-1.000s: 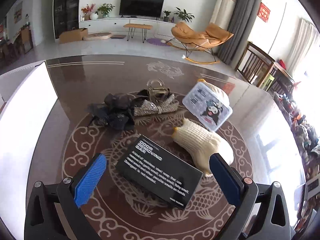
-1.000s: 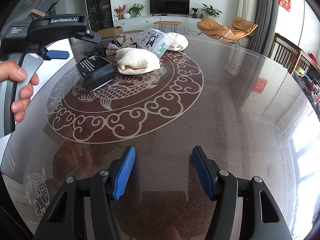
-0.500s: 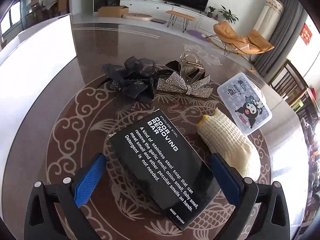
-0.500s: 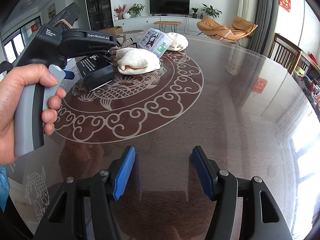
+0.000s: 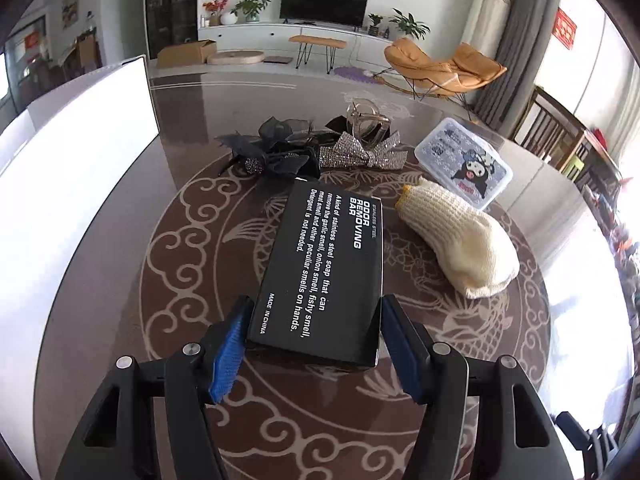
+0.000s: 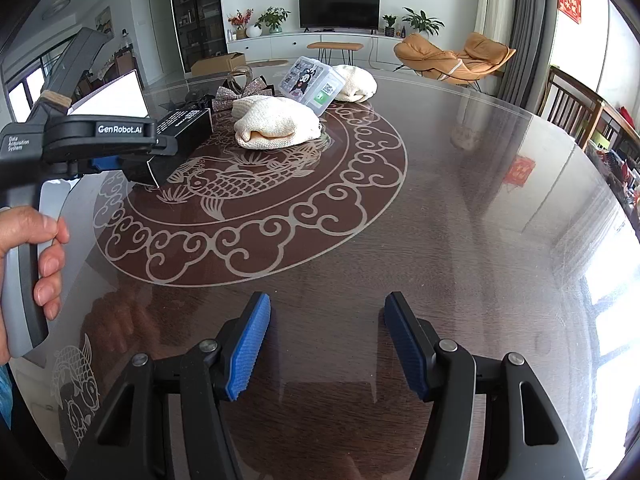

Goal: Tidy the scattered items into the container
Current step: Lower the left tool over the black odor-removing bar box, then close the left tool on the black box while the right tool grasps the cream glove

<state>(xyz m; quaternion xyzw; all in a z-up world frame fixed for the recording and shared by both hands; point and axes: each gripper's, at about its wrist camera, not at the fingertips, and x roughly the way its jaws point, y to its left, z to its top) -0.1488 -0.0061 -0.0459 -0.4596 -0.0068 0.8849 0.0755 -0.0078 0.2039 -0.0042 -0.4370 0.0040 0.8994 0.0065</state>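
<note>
1. Left gripper [image 5: 312,344]: jaws have just been closing, now roughly half-way in, w/ the black box [image 5: 324,268] between the blue fingers [image 5: 228,356]. Both pads sit right against the box's near corners; looks like contact on both sides, so a grip on the box. Box rests on the bench [image 5: 192,240], its white print facing up.
2. Right gripper [image 6: 326,344]: fingers wide apart, nothing between them, only bare bench [image 6: 460,200] below. A hand [image 6: 36,264] on the left gripper's grey handle shows at the left edge of the right wrist view.
3. Around the box (left wrist view): cream knitted glove [image 5: 460,248] just right of it, apart from the box. Clear plastic case [image 5: 464,160] w/ cartoon sticker beyond the glove, near it; can't tell if touching.
4. Past the box's far end: black fabric bow [image 5: 272,152] close to the far edge, silver sequin bow [image 5: 360,152] beside it, and a clear hair claw [image 5: 364,118] behind those. The three overlap in a small heap.
5. White container [image 5: 80,152] stands at the left of the bench, well apart from the box; its wall is overexposed, inside not visible.
6. Right wrist view shows a second cream glove [image 6: 356,82] behind the plastic case (hidden in the other view).
7. Between box & container: only bare patterned bench, no obstacle visible.
</note>
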